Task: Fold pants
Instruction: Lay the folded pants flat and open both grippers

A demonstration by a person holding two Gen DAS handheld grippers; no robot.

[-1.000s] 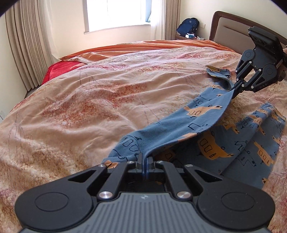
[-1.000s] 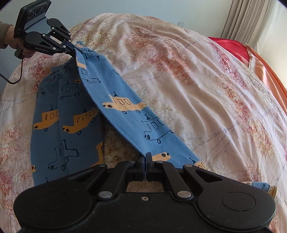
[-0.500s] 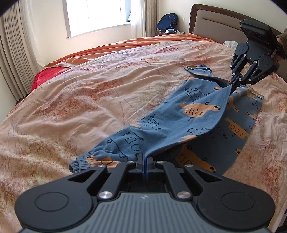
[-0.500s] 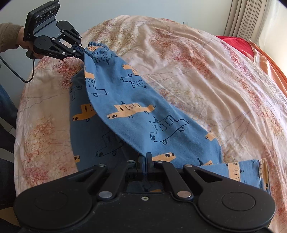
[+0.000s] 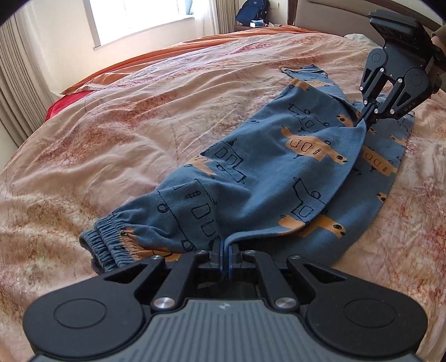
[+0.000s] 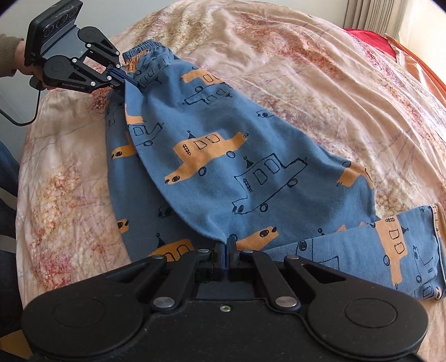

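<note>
Two tools, both clamped on the pants (image 5: 251, 178): our left tool (image 5: 224, 252) pinches the fabric edge near the elastic cuff (image 5: 111, 239), our right tool (image 5: 367, 115) grips farther along. We've got one leg draped over the other on the bed (image 5: 139, 111), backpack (image 5: 252, 12) way back.

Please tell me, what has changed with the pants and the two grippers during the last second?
Both grippers carried the lifted leg of the pants sideways over the other leg, which it now mostly covers. The edge held between them went from taut to hanging lower and slacker. The left gripper and right gripper stayed shut on the cloth; the lower leg stayed flat on the bed.
</note>
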